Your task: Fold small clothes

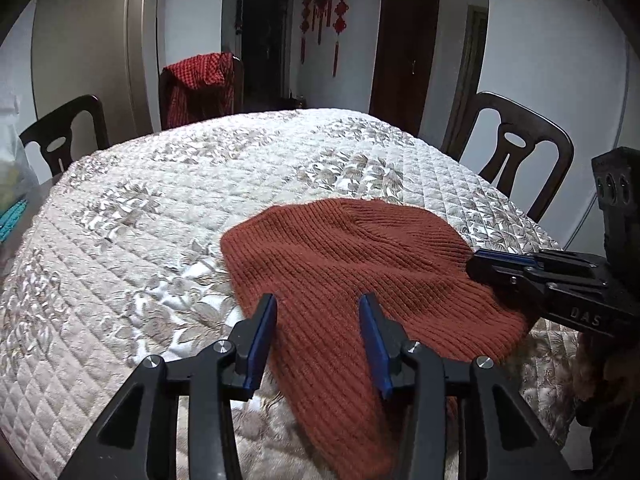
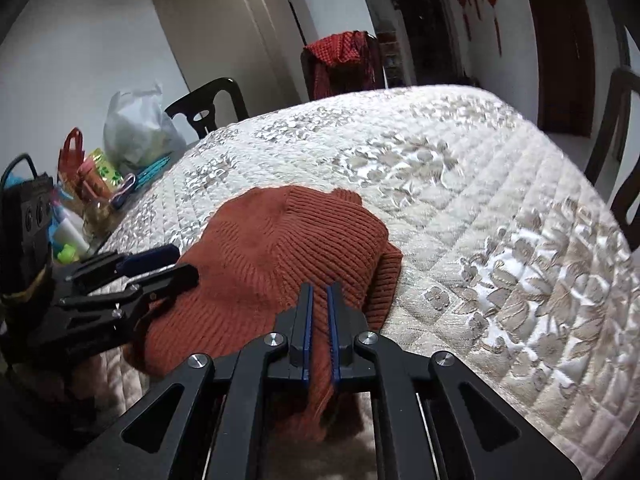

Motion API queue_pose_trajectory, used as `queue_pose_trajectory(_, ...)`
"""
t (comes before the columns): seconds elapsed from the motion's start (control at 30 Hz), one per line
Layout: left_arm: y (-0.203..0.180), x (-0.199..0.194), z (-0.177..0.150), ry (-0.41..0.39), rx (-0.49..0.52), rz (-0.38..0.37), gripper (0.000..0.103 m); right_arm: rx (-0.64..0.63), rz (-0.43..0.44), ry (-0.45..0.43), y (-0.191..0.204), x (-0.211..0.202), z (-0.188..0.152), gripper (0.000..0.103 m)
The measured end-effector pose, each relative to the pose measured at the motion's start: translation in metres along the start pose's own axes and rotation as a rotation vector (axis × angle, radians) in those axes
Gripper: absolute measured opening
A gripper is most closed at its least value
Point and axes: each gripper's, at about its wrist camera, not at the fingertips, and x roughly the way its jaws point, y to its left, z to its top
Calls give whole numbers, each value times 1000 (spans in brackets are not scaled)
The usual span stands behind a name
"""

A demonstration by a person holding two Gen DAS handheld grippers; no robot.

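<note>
A rust-red ribbed knit hat (image 1: pixel 352 272) lies on the quilted floral table cover (image 1: pixel 168 200), near its front edge. My left gripper (image 1: pixel 318 304) is open, its blue-padded fingers straddling the hat's near left part just above it. My right gripper (image 2: pixel 319 292) is shut on the hat's near edge (image 2: pixel 280 248), with knit fabric pinched between its pads. In the left wrist view the right gripper (image 1: pixel 486 260) comes in from the right, at the hat's right edge. In the right wrist view the left gripper (image 2: pixel 176 260) sits at the hat's left side.
Dark wooden chairs (image 1: pixel 516 152) stand around the table; one holds a red checked garment (image 1: pixel 200 84). A white plastic bag (image 2: pixel 136 128) and several small colourful items (image 2: pixel 92 184) crowd the table's left end. The quilt (image 2: pixel 480 184) stretches far beyond the hat.
</note>
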Motion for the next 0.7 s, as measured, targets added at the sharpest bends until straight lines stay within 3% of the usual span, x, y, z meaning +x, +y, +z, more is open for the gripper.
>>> queue_pose_trajectory(0.33,5,-22,-20,0,-29,49,45,-58,26,-2,17,-15,-14,13)
queue_pose_trajectory(0.7,9,-13,-31,19,-61,26,46,-50,12,38,11,-5,-30,10)
